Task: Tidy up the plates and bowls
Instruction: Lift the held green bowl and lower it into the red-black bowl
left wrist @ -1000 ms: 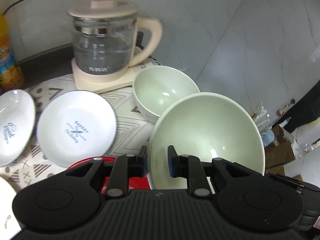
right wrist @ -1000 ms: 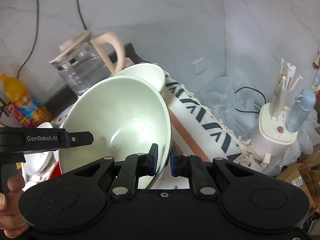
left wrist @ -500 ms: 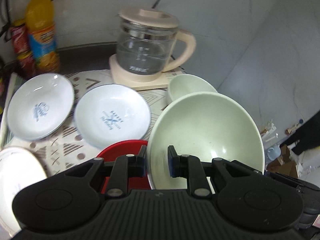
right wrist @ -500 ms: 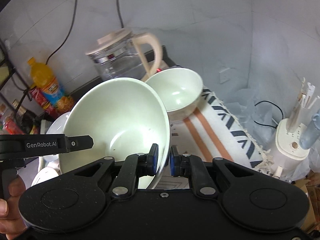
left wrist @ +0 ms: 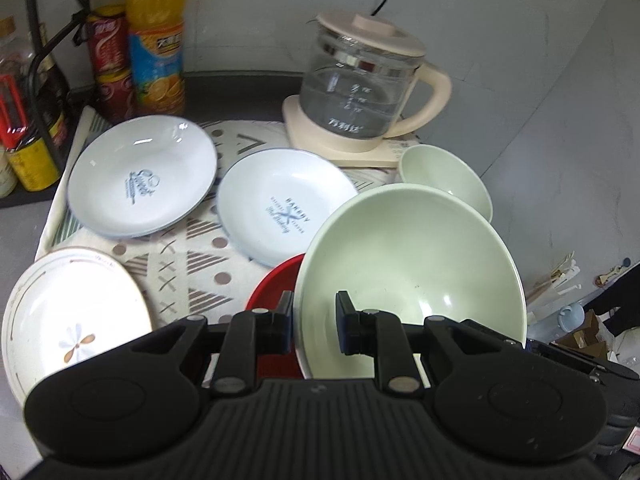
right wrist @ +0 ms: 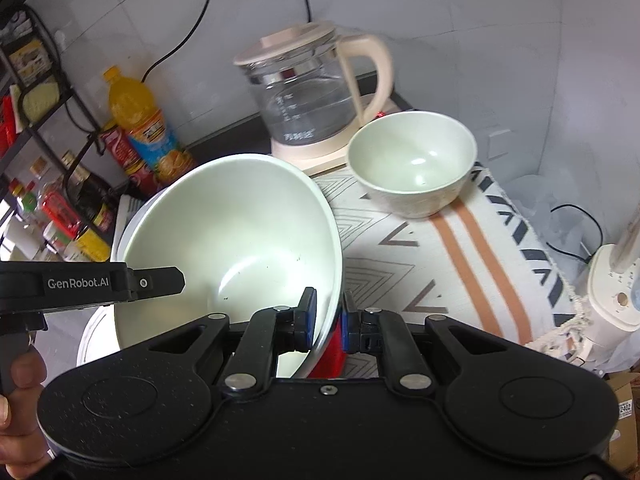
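Both tongs grip one big bowl (left wrist: 412, 264)

Left tongs (left wrist: 314, 326) and right tongs (right wrist: 329, 322) each pinch its rim, tilted above a red plate (left wrist: 276, 280); small bowl (right wrist: 412, 162) near the kettle (right wrist: 308, 92).

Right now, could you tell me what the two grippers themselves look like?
Both are matte black plastic with silver pivot screws. The left gripper has a ribbed body; in the right wrist view its side reads GenRobot.AI in white. The right gripper has blue-edged finger pads. No cables or sleeves show.
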### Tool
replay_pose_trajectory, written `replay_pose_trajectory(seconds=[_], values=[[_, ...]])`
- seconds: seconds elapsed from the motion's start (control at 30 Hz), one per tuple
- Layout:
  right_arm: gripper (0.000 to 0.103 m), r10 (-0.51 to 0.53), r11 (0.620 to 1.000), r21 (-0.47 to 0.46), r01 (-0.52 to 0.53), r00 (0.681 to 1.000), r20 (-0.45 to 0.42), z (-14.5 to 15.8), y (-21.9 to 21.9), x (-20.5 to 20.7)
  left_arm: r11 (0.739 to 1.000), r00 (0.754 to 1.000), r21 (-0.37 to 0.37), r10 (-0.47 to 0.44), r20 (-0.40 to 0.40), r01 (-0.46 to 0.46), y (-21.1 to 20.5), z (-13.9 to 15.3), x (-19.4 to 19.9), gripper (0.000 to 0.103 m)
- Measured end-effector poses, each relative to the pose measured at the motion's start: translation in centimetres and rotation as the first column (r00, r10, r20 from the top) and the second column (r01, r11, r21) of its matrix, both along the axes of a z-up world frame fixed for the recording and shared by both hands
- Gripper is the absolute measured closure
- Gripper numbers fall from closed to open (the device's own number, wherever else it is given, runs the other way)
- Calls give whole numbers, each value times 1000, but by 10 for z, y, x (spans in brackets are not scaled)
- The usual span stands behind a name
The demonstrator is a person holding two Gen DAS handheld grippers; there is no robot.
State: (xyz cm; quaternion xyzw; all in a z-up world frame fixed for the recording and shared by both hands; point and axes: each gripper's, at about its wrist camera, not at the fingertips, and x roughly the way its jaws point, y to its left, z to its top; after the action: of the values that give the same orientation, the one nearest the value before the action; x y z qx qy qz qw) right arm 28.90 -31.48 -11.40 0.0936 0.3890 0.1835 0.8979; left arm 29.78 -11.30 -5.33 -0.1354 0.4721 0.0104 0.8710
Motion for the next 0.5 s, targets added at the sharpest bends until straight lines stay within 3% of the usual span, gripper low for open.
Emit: replay_pose_trajectory(seconds=[0.5], values=[[91,66,995,-73,-69,997,-48,-23,27,2,998,994,-23,56,-95,-59,14,-35,-6,81]])
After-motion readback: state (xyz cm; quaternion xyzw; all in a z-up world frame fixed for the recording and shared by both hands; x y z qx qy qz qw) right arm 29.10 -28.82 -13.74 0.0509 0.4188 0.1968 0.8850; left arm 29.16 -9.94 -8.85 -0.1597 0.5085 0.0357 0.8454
